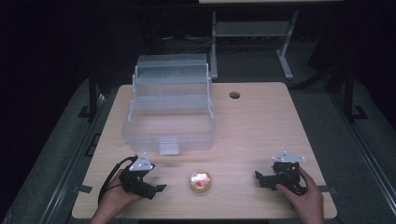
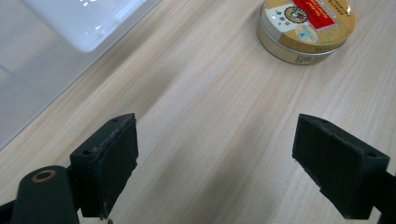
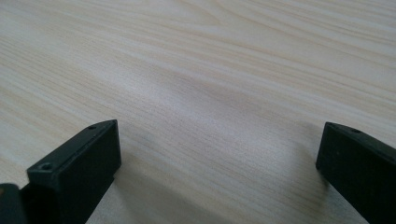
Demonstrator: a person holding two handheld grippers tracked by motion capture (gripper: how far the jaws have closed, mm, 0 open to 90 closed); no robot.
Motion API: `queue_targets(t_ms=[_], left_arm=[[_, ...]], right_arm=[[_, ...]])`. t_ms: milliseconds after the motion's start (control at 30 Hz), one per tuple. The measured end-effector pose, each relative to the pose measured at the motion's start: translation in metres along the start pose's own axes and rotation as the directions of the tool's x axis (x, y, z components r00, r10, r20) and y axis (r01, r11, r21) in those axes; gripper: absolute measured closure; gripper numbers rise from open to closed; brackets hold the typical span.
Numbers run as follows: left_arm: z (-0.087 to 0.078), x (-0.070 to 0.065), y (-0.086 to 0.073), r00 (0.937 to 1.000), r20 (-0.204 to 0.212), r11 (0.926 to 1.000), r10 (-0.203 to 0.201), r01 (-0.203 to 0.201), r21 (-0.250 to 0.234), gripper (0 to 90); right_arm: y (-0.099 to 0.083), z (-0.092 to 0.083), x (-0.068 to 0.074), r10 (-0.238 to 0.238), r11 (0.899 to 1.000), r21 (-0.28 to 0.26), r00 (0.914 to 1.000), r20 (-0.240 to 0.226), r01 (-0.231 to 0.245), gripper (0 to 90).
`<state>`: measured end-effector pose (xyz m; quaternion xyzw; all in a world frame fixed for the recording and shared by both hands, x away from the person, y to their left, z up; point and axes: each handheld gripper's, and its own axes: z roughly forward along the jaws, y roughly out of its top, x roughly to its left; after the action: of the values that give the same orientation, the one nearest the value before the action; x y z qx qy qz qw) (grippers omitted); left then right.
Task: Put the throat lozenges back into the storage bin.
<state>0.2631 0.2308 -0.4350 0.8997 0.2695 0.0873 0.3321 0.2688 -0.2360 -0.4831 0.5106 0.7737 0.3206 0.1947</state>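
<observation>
The left tool (image 1: pixel 161 188) is resting low on the pale wood-grain surface (image 1: pixel 261 126) with its two black jaws standing wide apart and holding nothing; in the left gripper view the pads (image 2: pixel 112 158) are framing bare wood. The right tool (image 1: pixel 258 177) is sitting near the front right corner of the surface, its jaws likewise spread wide and empty. Between the two tools, near the front edge, the small round gold-coloured metal tin with a red-and-white printed lid (image 1: pixel 200 181) is lying flat, lid up, apart from both tools; in the left gripper view it is appearing ahead and to the right of the jaws (image 2: pixel 306 29). Being a flat disc, the tin has no long axis in plan; its short axis is pointing straight up. Behind it, the large clear plastic tiered storage box (image 1: pixel 169 123) is standing open, its front latch facing the tin. Judged from this layout, the approach step is in hand and no grasp has begun. The next move is calling for the left tool to advance and swing rightward until the tin's rim is centred between the jaws, then to close across its diameter.
</observation>
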Motion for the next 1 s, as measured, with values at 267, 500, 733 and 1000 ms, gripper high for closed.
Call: queue_targets(t_ms=[267,500,733,1000], left_arm=[[0.002,-0.004,0.01,0.9996,0.024,0.9999,0.015,-0.015,0.002,13.7],[0.007,-0.008,0.022,0.9982,0.046,0.9992,0.038,-0.038,0.01,13.7],[0.011,-0.013,0.032,0.9961,0.068,0.9982,0.056,-0.057,0.015,13.7],[0.016,-0.018,0.041,0.9934,0.088,0.997,0.072,-0.075,0.022,13.7]], right_arm=[[0.0,0.0,0.0,0.0,1.0,0.0,1.0,0.0,0.0,0.0],[0.0,0.0,0.0,0.0,1.0,0.0,1.0,0.0,0.0,0.0],[0.0,0.0,0.0,0.0,1.0,0.0,1.0,0.0,0.0,0.0],[0.0,0.0,0.0,0.0,1.0,0.0,1.0,0.0,0.0,0.0]])
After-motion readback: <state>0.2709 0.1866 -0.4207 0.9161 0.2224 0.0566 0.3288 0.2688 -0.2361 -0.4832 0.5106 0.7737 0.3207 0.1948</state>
